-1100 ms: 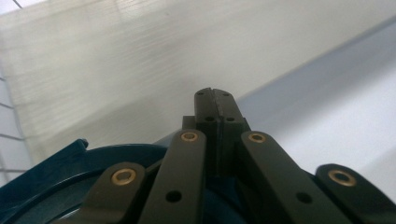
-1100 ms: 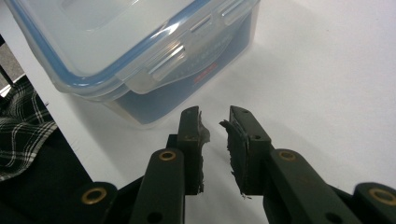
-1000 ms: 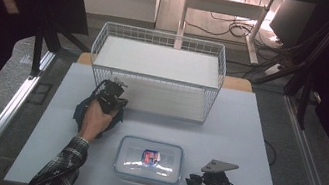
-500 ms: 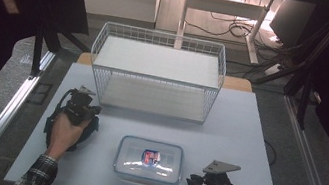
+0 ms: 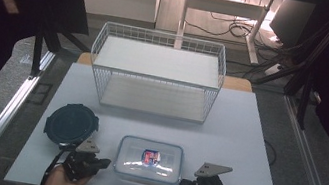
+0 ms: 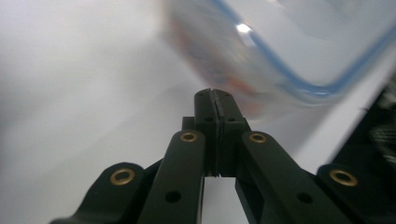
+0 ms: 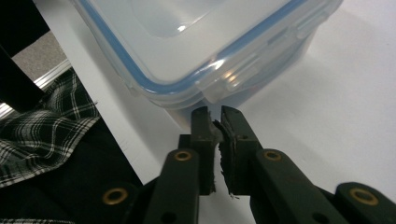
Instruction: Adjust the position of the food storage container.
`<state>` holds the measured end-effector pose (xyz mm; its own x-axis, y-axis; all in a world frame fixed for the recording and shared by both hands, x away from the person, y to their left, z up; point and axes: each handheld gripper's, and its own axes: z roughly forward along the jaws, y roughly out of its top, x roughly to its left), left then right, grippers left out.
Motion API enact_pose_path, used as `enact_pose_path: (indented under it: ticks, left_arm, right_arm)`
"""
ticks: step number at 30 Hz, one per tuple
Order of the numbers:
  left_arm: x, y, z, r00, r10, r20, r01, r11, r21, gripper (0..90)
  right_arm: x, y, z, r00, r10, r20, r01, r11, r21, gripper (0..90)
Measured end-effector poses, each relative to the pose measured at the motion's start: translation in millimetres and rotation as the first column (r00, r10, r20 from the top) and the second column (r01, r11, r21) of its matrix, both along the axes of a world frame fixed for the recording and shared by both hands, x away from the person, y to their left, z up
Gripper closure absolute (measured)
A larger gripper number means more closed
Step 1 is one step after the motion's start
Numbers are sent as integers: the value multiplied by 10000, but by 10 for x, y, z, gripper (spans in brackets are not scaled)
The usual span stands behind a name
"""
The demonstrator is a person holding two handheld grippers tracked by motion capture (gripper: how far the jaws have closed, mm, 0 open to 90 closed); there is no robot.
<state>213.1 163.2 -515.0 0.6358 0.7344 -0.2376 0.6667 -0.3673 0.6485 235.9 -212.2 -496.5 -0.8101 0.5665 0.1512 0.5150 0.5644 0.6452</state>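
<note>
Right gripper view: right gripper (image 7: 217, 119) nearly pressed together, nothing pinched, jaws just closing, tips just short of box (image 7: 196, 42) latch. Left gripper (image 6: 213, 100) pressed together, empty, beside box's other end. Box at near table (image 5: 247, 131) edge. Best steadied both ends, tips under latch tabs. Inner label unreadable.

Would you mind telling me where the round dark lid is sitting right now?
In the high view, the round dark lid lies flat on the white table, at the left, beside the clear lidded container and just beyond the left gripper.
</note>
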Motion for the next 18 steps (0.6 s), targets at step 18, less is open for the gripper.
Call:
enact_pose_path:
  ticks: [18]
  left_arm:
    - [73, 94, 2, 9991, 384, 196, -387, 9991, 162, 616]
  right_arm:
    - [112, 15, -5, 9977, -246, 633, 256, 9996, -151, 738]
